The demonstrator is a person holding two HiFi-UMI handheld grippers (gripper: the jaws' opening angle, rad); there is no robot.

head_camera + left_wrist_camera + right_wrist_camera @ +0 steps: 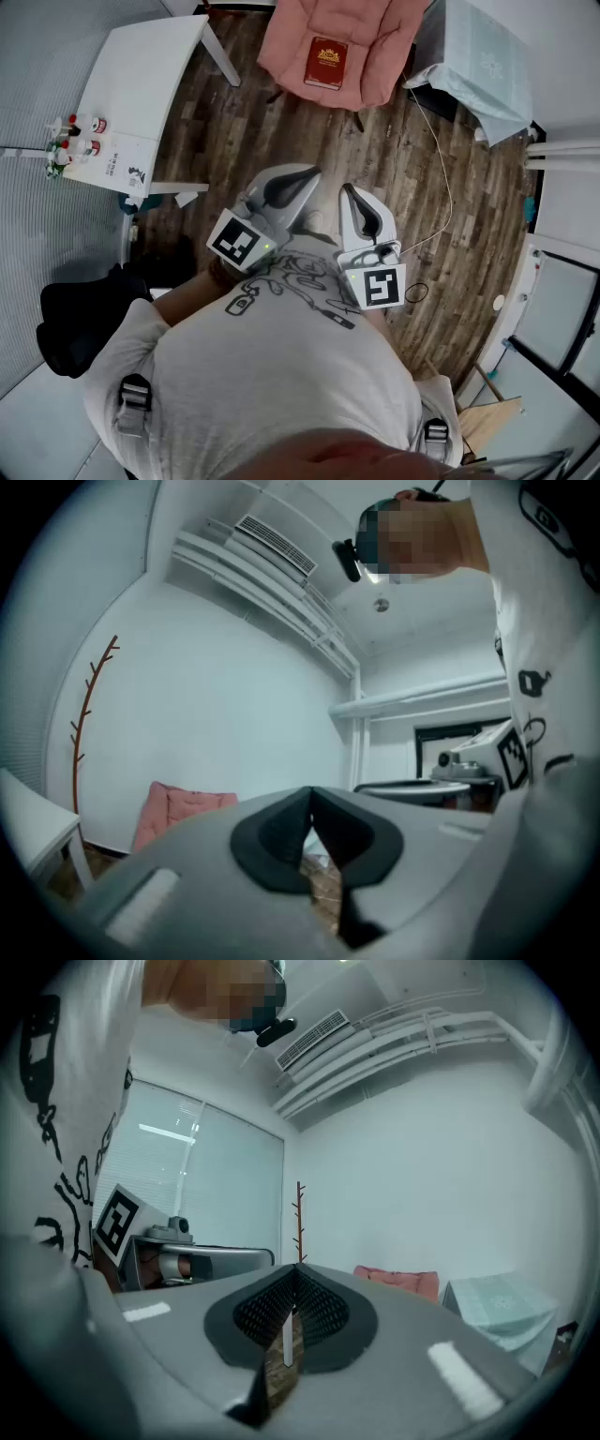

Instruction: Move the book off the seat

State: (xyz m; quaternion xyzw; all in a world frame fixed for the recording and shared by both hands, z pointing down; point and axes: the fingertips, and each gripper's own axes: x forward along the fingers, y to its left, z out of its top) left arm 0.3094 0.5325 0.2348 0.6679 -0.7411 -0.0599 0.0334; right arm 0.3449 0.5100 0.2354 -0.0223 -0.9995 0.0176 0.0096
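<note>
A red book point(325, 63) with a gold emblem lies flat on the pink cushioned seat point(375, 52) at the top of the head view. Both grippers are held close to the person's chest, well short of the seat. My left gripper point(305, 178) is shut with nothing in it. My right gripper point(352, 199) is shut and empty too. In the left gripper view the pink seat point(178, 810) shows low at the left behind the touching jaws point(310, 803). The right gripper view has the seat point(398, 1282) far off past the closed jaws point(296, 1279).
A white table point(141, 75) with small bottles point(75, 136) stands at the left. A pale green covered table point(478, 56) is at the upper right, with a thin cable point(441, 187) across the wooden floor. A branch-like coat stand point(299, 1222) stands by the far wall.
</note>
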